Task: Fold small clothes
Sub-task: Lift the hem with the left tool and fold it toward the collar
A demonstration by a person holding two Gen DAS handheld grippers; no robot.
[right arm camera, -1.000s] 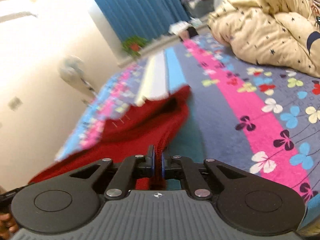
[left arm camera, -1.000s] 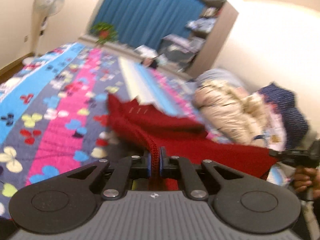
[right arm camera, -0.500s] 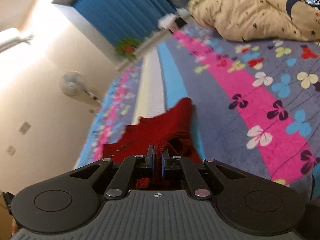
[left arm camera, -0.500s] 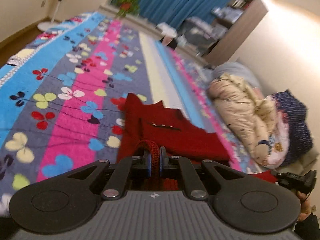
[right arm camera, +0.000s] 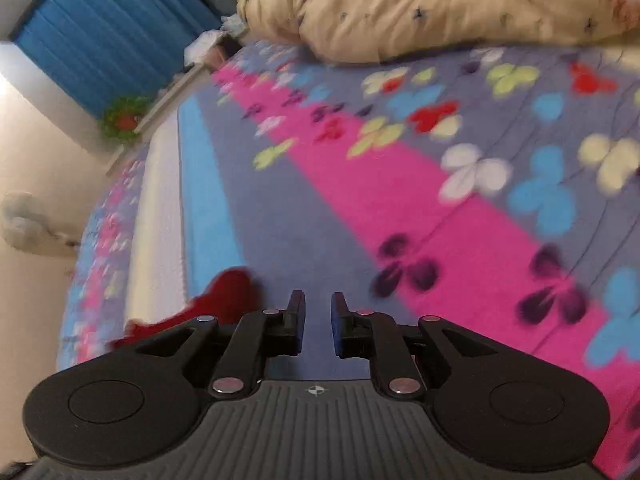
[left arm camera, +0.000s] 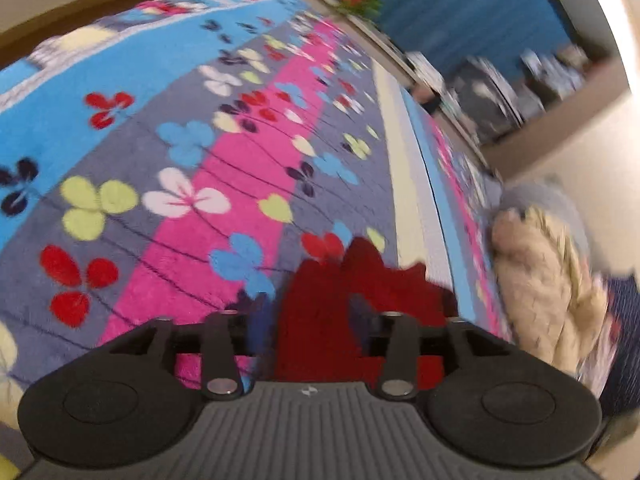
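Note:
A small red knitted garment (left arm camera: 344, 300) lies on the flowered blanket (left arm camera: 192, 200). My left gripper (left arm camera: 310, 320) is open right over the garment's near edge, and the red cloth shows between its spread fingers. In the right wrist view only a corner of the garment (right arm camera: 224, 296) shows at the lower left. My right gripper (right arm camera: 318, 316) is open and empty above bare blanket (right arm camera: 400, 200), to the right of the garment. Both views are blurred.
A cream quilt (right arm camera: 420, 8) is heaped at the bed's far side and also shows in the left wrist view (left arm camera: 548, 280). Blue curtains (right arm camera: 100, 32), a potted plant (right arm camera: 124, 118) and a standing fan (right arm camera: 24, 220) stand beyond the bed.
Both grippers were shut on the red garment and holding it up. They lowered it onto the blanket and have opened, letting it go. The right gripper has drawn off to the right.

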